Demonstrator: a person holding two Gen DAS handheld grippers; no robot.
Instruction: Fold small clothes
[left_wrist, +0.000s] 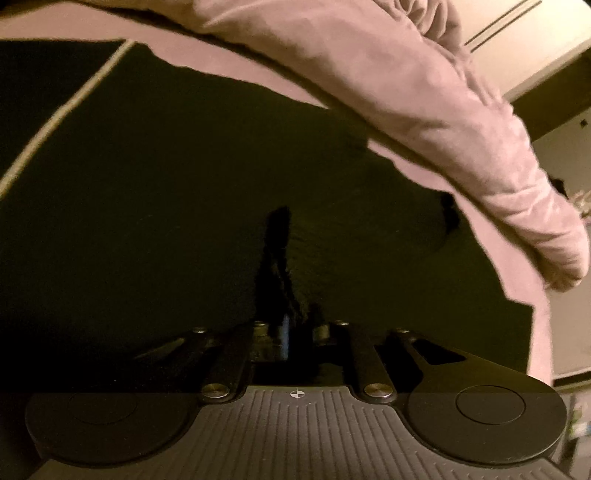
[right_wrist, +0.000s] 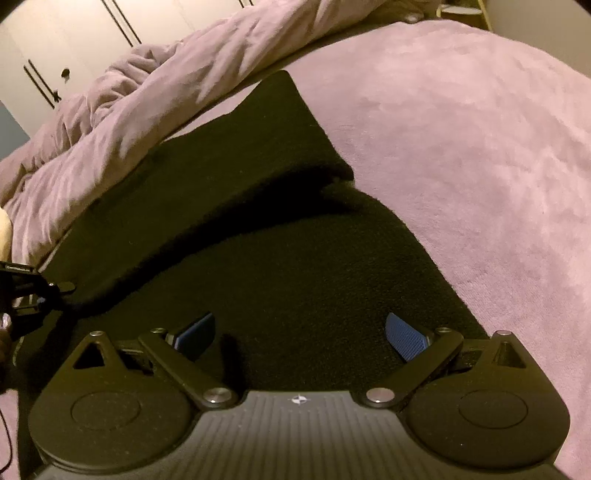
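A black garment lies spread on a pink bed cover; a pale stripe runs along its far left part. My left gripper is shut on a pinched ridge of the black fabric, which rises just ahead of the fingertips. In the right wrist view the same garment shows a raised fold across its middle. My right gripper is open just above the cloth, its blue pads apart and empty. The left gripper shows at the left edge there, at the garment's edge.
A crumpled pink duvet lies along the far side of the garment; it also shows in the left wrist view. White wardrobe doors stand behind the bed. Flat pink cover extends to the right of the garment.
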